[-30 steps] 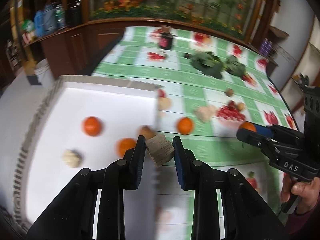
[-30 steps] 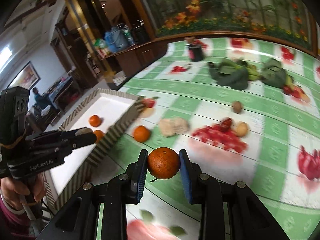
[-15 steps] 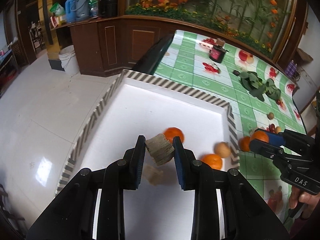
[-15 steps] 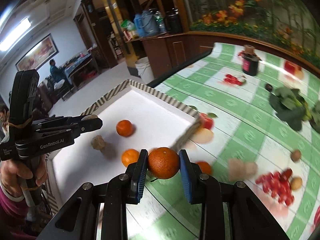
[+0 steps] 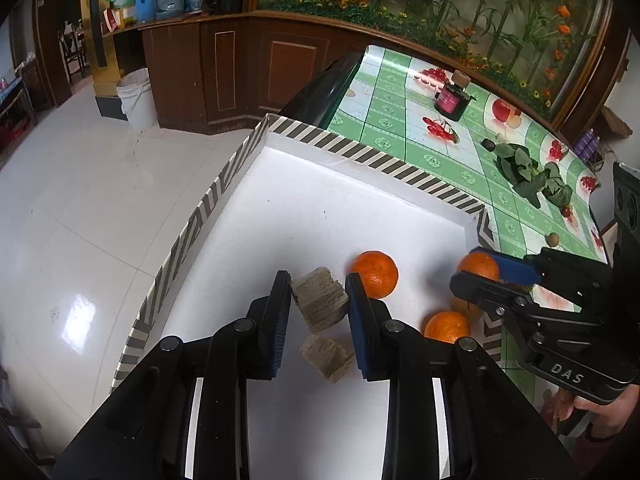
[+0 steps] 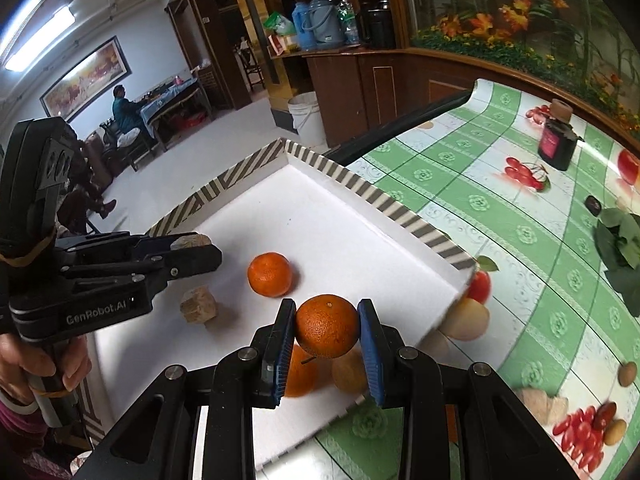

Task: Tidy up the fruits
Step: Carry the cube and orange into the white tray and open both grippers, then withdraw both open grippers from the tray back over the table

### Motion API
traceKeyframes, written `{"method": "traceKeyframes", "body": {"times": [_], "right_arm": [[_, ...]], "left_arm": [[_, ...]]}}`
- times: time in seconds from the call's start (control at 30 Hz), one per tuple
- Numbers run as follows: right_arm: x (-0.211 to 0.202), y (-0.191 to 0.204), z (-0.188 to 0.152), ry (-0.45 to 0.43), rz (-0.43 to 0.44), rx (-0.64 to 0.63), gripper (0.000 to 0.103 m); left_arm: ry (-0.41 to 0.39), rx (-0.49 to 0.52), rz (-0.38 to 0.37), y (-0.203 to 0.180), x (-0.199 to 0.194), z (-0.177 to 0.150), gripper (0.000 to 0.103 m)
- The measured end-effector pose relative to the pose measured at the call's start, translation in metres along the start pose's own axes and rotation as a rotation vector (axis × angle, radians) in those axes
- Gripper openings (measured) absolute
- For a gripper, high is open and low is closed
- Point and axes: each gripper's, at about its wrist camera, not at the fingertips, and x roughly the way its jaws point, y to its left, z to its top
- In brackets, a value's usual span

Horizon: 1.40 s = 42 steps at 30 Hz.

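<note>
My left gripper (image 5: 318, 300) is shut on a tan, rough chunk (image 5: 319, 299), held above the white tray (image 5: 320, 200) with a striped rim. A second tan chunk (image 5: 328, 356) lies on the tray floor just below it. My right gripper (image 6: 326, 328) is shut on an orange (image 6: 327, 326) over the tray's near right corner. Two more oranges rest in the tray, one (image 5: 375, 274) near the middle and one (image 5: 447, 326) by the right wall, next to a pale round fruit (image 6: 348, 372). Each gripper shows in the other's view: the right gripper (image 5: 476, 276) and the left gripper (image 6: 192, 252).
The tray sits at the edge of a table with a green checked fruit-print cloth (image 6: 520, 240). On the cloth lie leafy greens (image 5: 528, 176), a dark jar (image 5: 452, 98), small round fruits (image 6: 627, 374) and a pale lump (image 6: 540, 400). Beyond the tray is white floor with a bucket (image 5: 136, 98).
Both grippers have swung left from over the tablecloth to above the tray, each still holding its item. The tray now fills the middle of both views.
</note>
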Motion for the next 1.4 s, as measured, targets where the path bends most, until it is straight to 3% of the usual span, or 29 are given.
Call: {"method": "traceKeyframes", "body": {"times": [0.73,0.77,0.87,0.9,1.17,1.4], "right_arm": [[0.042,0.003,0.008,0.057,-0.056,-0.031,0.030],[0.042,0.002,0.007,0.060,-0.061,-0.031,0.031],[0.042,0.003,0.007,0.052,-0.075,-0.038,0.037],[0.040,0.002,0.007,0.045,-0.070,-0.033,0.039],[0.010,-0.002,0.004,-0.021,-0.040,0.009,0.040],[-0.023,-0.003,-0.016,-0.066,-0.042,0.049,0.040]], "left_arm": [[0.079,-0.022,0.049,0.007,0.020,-0.001,0.028],[0.083,-0.020,0.047,0.007,0.020,-0.001,0.030],[0.080,-0.013,0.049,0.006,0.019,-0.001,0.049],[0.076,-0.016,0.042,0.006,0.018,-0.001,0.053],[0.055,-0.043,0.025,0.012,0.005,-0.005,0.054],[-0.029,0.003,0.043,-0.006,-0.025,-0.014,0.054]]}}
